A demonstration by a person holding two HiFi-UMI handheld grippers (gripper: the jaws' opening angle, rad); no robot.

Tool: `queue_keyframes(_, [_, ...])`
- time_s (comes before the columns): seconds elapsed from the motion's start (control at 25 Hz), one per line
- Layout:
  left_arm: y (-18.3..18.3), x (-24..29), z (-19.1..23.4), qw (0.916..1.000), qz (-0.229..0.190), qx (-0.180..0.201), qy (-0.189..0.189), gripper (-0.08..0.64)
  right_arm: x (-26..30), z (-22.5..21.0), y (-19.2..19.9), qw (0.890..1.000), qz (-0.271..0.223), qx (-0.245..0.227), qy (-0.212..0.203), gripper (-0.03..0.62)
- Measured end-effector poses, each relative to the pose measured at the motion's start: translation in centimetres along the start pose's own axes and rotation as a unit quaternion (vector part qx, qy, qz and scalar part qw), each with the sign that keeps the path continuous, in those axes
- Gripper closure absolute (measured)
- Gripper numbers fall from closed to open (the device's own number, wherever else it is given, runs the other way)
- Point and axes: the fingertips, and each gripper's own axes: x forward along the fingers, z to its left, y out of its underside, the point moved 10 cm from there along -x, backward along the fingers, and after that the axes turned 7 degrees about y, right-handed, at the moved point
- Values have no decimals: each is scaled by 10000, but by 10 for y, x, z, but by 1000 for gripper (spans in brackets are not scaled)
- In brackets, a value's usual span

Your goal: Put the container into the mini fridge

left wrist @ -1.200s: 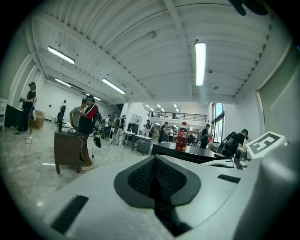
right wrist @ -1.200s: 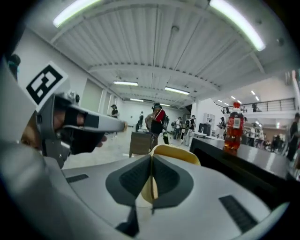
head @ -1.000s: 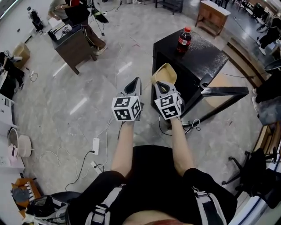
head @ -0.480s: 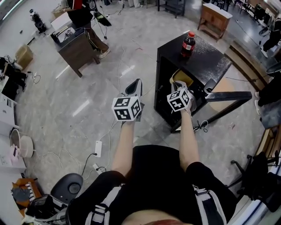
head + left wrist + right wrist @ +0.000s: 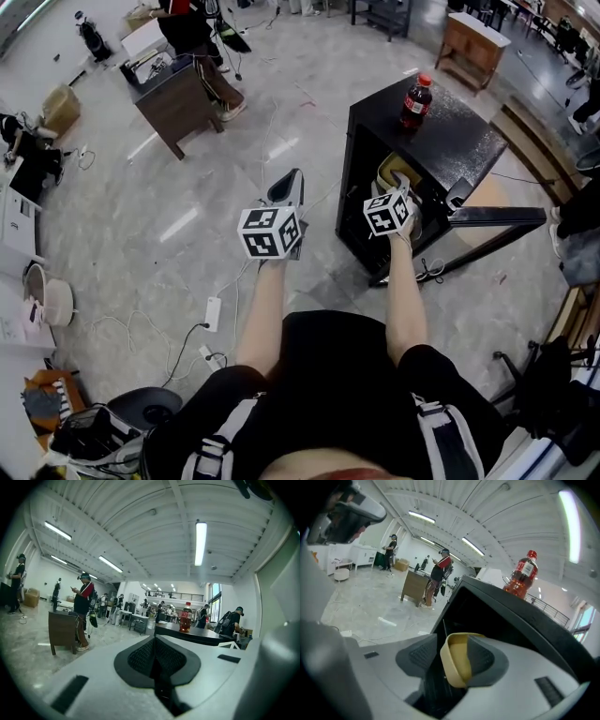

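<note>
grey floor (image 5: 141, 216), black mini fridge (image 5: 450, 131): right gripper (image 5: 454, 656) fingers opening around tan plastic container (image 5: 452, 670); back out straight. left gripper (image 5: 154, 656) closed.

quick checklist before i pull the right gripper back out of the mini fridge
1. Fridge door swung wide: ok.
2. Container inside the mini fridge opening: ok.
3. Container resting on a shelf: cannot tell.
4. Right gripper free of the container: not ok, jaws opening with it between them.
5. Left gripper out of the way: ok, shut, empty, over the floor.
6. Bottle on top, clear of the path: ok.
</note>
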Motion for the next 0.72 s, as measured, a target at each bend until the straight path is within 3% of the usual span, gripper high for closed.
queue_keyframes(0.08, [3, 0, 1, 10000, 11, -57, -5, 550, -19, 2, -6, 9988, -263, 415, -41, 411])
queue_keyframes(0.16, [5, 0, 0, 9999, 2, -115, 1, 549, -40, 1, -17, 9921, -793, 867, -441, 547])
queue_keyframes(0.2, [5, 1, -1, 9999, -21, -127, 6, 550, -49, -1, -26, 9852, -1137, 1063, -719, 561])
queue_keyframes(0.32, [2, 2, -6, 9998, -156, -104, 24, 550, -69, -19, -53, 9571, -1995, 1806, -1071, 574])
queue_keyframes(0.48, [-5, -3, -16, 9987, -504, -12, 0, 549, -92, -35, -73, 9031, -2732, 3006, -1390, 578])
queue_keyframes(0.52, [-7, -4, -17, 9983, -576, 17, -21, 549, -94, -35, -76, 8941, -2794, 3172, -1481, 580])
queue_keyframes(0.6, [-10, -7, -19, 9978, -653, 59, -55, 549, -95, -33, -78, 8892, -2768, 3279, -1584, 581])
queue_keyframes(0.72, [-10, -12, -19, 9977, -665, 68, -86, 549, -96, -29, -78, 8959, -2664, 3198, -1554, 581])
